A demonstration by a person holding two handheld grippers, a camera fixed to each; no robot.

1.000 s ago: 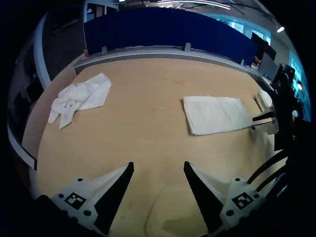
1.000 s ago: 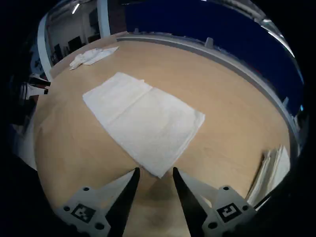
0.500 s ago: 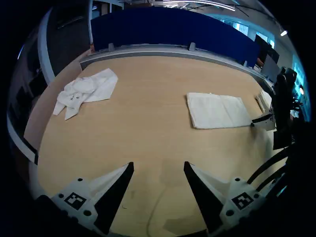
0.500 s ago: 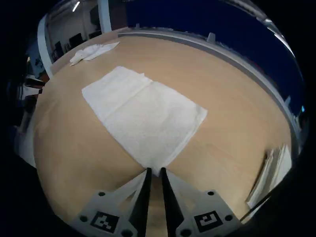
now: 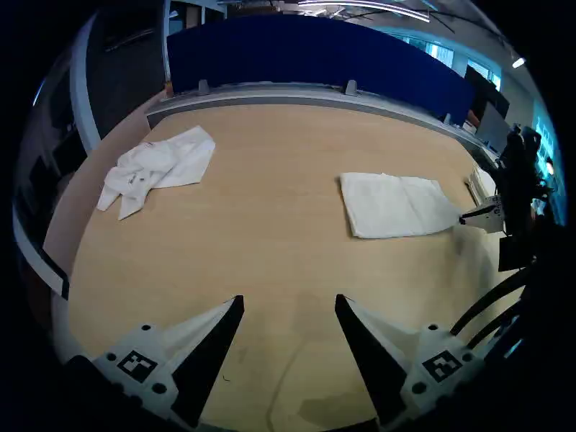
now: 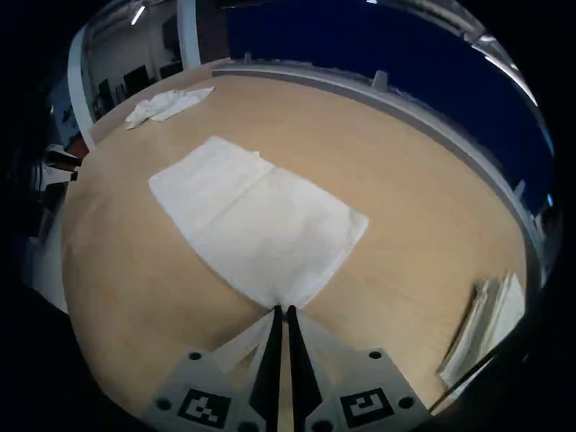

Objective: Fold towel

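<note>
A flat white towel [image 6: 252, 223] lies folded once on the wooden table [image 6: 425, 209]. My right gripper [image 6: 282, 315] is shut on the towel's near corner, which is lifted a little off the wood. In the left gripper view the same towel [image 5: 392, 204] sits at the right, with the right gripper [image 5: 468, 214] pinching its corner at the far right. My left gripper [image 5: 288, 306] stands open above bare table near the front edge, holding nothing.
A crumpled white cloth [image 5: 155, 168] lies at the table's far left. A stack of folded towels [image 6: 493, 320] rests by the right edge. A blue partition [image 5: 302, 50] runs along the back of the table.
My right gripper has gone from open around the towel's near corner to fully shut on it, and the corner has risen slightly. The left gripper has pulled back a little and stays open.
</note>
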